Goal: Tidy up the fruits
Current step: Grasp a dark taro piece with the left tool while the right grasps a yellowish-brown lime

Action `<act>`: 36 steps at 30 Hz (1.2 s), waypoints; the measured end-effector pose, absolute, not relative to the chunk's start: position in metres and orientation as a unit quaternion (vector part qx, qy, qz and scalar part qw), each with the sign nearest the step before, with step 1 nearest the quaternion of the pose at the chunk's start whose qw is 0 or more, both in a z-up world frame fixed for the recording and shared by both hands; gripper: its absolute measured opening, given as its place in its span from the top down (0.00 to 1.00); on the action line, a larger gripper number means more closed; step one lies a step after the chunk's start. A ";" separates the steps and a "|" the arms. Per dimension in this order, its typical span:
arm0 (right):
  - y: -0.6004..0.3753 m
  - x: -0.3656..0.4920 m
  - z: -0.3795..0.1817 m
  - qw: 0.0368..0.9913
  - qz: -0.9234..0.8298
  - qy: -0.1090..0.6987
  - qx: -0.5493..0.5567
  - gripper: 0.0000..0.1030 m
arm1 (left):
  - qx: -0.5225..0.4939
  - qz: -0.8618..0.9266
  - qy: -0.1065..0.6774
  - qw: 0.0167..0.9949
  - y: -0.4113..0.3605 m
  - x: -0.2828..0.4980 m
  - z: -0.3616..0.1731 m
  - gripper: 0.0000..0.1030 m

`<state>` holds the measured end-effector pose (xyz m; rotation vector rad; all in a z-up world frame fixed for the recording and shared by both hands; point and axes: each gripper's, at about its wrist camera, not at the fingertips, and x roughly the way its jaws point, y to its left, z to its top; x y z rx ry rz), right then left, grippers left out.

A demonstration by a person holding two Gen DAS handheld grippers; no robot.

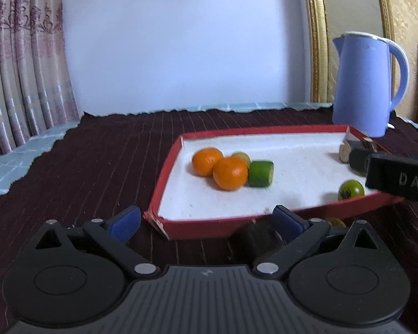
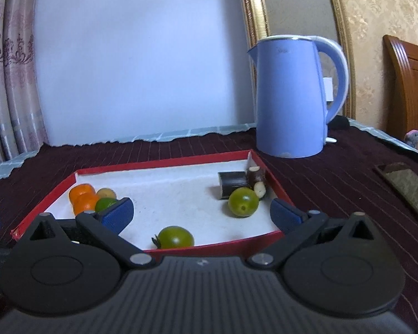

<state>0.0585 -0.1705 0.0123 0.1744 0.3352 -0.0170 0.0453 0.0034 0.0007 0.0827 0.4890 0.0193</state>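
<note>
In the left wrist view, part of the red tray (image 1: 164, 178) is covered by the right gripper (image 1: 398, 176), and a dark piece (image 1: 253, 240) beside the tray's near wall is hard to identify. Inside the tray, two oranges (image 1: 218, 167) are grouped at its left; a green cylinder (image 1: 260, 173) lies on its side, long axis left-right. The blades of the left gripper (image 1: 206, 220) and of the right one are spread apart, empty.

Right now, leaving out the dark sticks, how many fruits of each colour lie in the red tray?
Oranges: 2
Green tomatoes: 2
Green cut piece: 1
Yellowish fruit: 1
Total: 6
</note>
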 end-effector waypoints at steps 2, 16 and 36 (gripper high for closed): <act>-0.171 0.057 0.012 0.982 -0.008 0.163 0.089 0.00 | 0.039 -0.002 0.250 0.968 0.003 0.043 -0.002 0.01; -0.186 0.060 0.007 0.975 -0.018 0.175 0.134 0.00 | 0.025 -0.040 0.286 0.957 -0.005 0.046 -0.007 0.25; -0.164 0.036 0.008 0.972 0.009 0.230 0.048 0.00 | 0.003 -0.059 0.314 0.947 0.005 0.050 -0.011 0.62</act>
